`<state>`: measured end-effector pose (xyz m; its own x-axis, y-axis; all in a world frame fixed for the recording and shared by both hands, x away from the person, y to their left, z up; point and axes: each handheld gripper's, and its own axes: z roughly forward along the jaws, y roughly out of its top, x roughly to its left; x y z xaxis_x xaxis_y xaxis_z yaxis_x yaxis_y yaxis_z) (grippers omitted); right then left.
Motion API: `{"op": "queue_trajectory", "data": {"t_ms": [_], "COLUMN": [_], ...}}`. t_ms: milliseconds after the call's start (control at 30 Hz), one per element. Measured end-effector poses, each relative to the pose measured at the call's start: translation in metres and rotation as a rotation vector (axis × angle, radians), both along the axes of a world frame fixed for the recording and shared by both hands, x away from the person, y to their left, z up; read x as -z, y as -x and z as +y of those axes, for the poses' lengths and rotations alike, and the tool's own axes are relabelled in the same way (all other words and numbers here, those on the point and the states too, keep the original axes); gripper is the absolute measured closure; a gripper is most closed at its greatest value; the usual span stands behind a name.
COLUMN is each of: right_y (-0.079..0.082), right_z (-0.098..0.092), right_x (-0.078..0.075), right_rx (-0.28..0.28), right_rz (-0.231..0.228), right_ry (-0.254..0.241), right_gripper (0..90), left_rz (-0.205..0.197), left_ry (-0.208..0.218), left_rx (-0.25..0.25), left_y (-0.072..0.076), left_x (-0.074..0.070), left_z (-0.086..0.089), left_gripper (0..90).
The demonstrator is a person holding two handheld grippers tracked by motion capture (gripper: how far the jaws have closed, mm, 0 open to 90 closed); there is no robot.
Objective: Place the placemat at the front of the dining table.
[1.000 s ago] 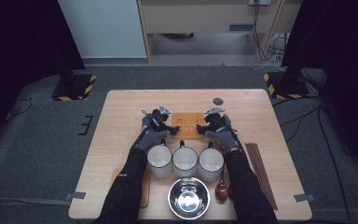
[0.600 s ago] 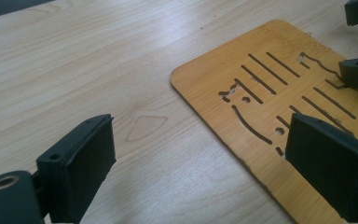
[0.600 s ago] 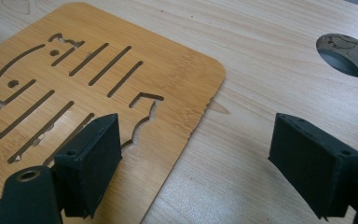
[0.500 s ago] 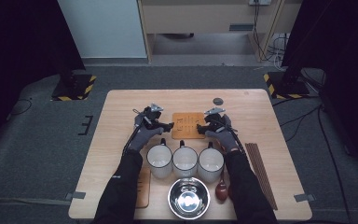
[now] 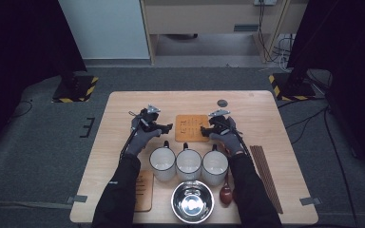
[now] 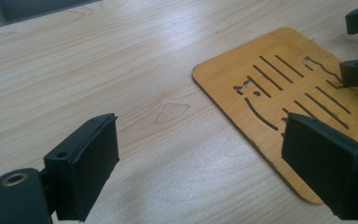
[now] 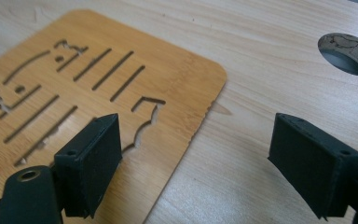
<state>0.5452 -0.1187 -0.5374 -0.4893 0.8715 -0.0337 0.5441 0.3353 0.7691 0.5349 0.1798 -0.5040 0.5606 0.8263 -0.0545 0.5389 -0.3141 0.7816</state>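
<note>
While your left gripper (image 5: 167, 127) has drifted left, off the wooden trivet (image 5: 193, 128) at mid-frame, its jaws stay apart and empty. Your right gripper (image 5: 203, 128) hovers, jaws apart, over the trivet's right edge, so nothing is grasped yet.

High view: dim and soft, corners falling to near black; light from overhead pooling on the pale tabletop (image 5: 123, 156). Bright glare inside the steel bowl (image 5: 193, 202); rims of the three white mugs (image 5: 189, 164) faintly lit. Fine detail smeared, slightly grainy. Gripper views: brighter, even daylight tone, broad sheen across wood grain near the top. Cut-out bamboo board (image 6: 284, 93) sharp at mid-distance; black pads in the foreground soft, nearly featureless. Shadows faint and diffuse, slight stretching toward edges.
</note>
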Motion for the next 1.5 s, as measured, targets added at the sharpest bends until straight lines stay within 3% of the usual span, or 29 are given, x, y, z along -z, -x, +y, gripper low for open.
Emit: {"op": "queue_trajectory", "data": {"t_ms": [400,500,700,833,1000,1067,1133,1300,1500], "right_y": [0.004,0.008,0.016,0.028,0.04,0.042,0.051,0.065,0.086], "right_z": [-0.011,-0.02,-0.033,-0.047,-0.061,-0.064,-0.07,-0.083,-0.099], "right_x": [-0.011,-0.02,-0.036,-0.053,-0.064,-0.065,-0.07,-0.076,-0.076], "right_rx": [0.023,0.048,0.07,0.089,0.117,0.119,0.129,0.152,0.168], "right_rz": [-0.021,-0.035,-0.061,-0.095,-0.114,-0.117,-0.13,-0.146,-0.158], "right_ry": [-0.02,-0.028,-0.043,-0.066,-0.081,-0.083,-0.095,-0.096,-0.112], "right_gripper": [16.5,16.5,15.9,15.7,15.2,15.2,15.0,14.4,13.5], "left_rz": [-0.021,-0.021,-0.023,-0.05,-0.073,-0.078,-0.094,-0.123,-0.125], "left_ry": [0.021,0.046,0.043,0.048,0.058,0.054,0.077,0.065,0.065], "left_rx": [-0.048,-0.063,-0.072,-0.086,-0.089,-0.086,-0.085,-0.096,-0.098], "left_y": [0.015,0.025,0.04,0.058,0.076,0.08,0.092,0.112,0.132], "left_x": [-0.02,-0.028,-0.035,-0.045,-0.052,-0.054,-0.056,-0.057,-0.057], "left_z": [0.024,0.034,0.046,0.058,0.065,0.067,0.07,0.074,0.081], "left_gripper": [12.3,14.5,18.7,20.3,22.8,23.3,24.7,29.1,29.9]}}
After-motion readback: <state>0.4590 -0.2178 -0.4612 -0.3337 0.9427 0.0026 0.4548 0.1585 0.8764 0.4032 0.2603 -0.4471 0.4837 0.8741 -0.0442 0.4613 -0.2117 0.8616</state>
